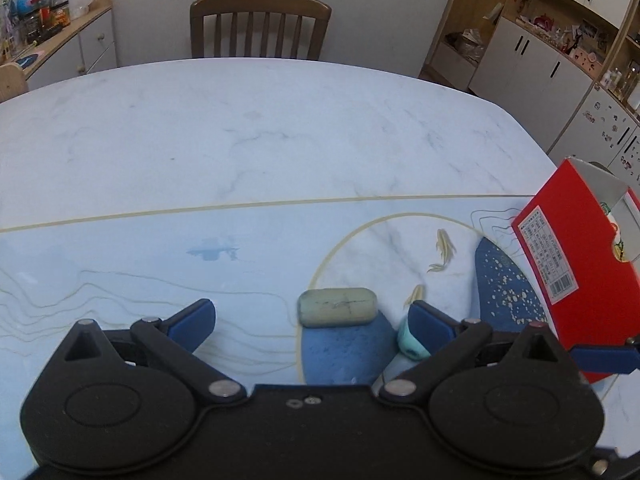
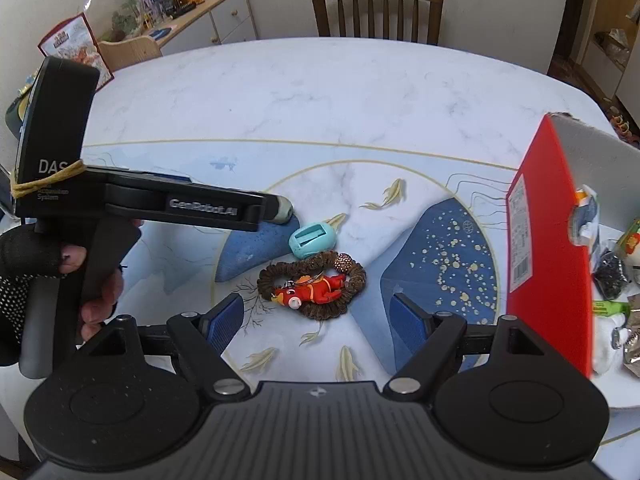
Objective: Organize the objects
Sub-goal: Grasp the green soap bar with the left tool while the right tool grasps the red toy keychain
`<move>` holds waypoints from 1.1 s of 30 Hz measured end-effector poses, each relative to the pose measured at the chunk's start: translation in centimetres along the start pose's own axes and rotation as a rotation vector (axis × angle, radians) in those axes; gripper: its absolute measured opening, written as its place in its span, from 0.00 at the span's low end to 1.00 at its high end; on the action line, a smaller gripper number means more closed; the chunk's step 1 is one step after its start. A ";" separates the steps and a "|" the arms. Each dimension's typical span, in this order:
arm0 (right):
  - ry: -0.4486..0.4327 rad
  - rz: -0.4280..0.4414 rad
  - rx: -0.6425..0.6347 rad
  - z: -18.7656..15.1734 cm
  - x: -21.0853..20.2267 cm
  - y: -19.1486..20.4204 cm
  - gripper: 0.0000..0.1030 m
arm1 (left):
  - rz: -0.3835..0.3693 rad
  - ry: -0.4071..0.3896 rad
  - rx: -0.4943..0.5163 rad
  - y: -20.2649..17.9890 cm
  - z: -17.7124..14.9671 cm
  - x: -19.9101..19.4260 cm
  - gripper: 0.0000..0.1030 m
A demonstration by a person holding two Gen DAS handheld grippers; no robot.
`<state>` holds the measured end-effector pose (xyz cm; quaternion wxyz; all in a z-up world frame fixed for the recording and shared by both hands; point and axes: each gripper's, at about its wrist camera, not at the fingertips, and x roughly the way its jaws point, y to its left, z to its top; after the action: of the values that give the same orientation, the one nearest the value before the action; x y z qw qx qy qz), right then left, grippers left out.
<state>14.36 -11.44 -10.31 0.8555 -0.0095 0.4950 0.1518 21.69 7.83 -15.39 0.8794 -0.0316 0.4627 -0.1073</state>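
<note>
My left gripper (image 1: 310, 328) is open and low over the table mat, with a grey-green eraser (image 1: 338, 307) lying just ahead between its fingers. A teal sharpener-like piece (image 1: 410, 342) peeks out behind its right finger. In the right wrist view my right gripper (image 2: 318, 322) is open above a brown scrunchie (image 2: 352, 280), and a red figure keychain (image 2: 308, 292) lies on that scrunchie. The teal piece (image 2: 312, 240) sits just beyond them. A gloved hand (image 2: 40, 264) holds the left gripper (image 2: 272, 210), which hides most of the eraser (image 2: 286, 212). A red open box (image 2: 548, 240) stands at the right.
The red box (image 1: 576, 280) holds several small packets and toys (image 2: 612, 272). A wooden chair (image 1: 260, 24) stands at the marble table's far edge (image 1: 280, 62). A cluttered sideboard (image 1: 60, 36) stands at the left and cabinets (image 1: 532, 40) at the right.
</note>
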 end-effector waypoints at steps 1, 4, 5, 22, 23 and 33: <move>0.004 -0.002 -0.001 0.0 0.3 0.0 0.78 | 0.000 -0.002 0.004 -0.1 0.0 0.3 0.99; 0.012 -0.006 -0.009 0.2 1.2 0.2 0.78 | 0.008 -0.008 0.010 -0.3 -0.2 1.0 0.99; 0.015 -0.004 -0.013 0.2 1.5 0.2 0.78 | 0.014 -0.008 0.011 -0.3 -0.2 1.2 0.99; 0.058 0.001 -0.075 0.4 5.0 1.3 0.59 | 0.039 -0.050 0.059 -0.9 -1.2 2.1 0.80; 0.059 0.001 -0.077 0.5 5.0 1.3 0.58 | 0.040 -0.053 0.062 -0.9 -1.3 2.1 0.79; 0.052 -0.008 -0.079 0.6 5.3 1.4 0.49 | 0.021 -0.071 0.077 -1.5 -1.5 1.9 0.60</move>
<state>16.92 -8.68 -14.32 0.8419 -0.0492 0.5106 0.1675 21.22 6.05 -17.56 0.8970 0.0035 0.4269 -0.1145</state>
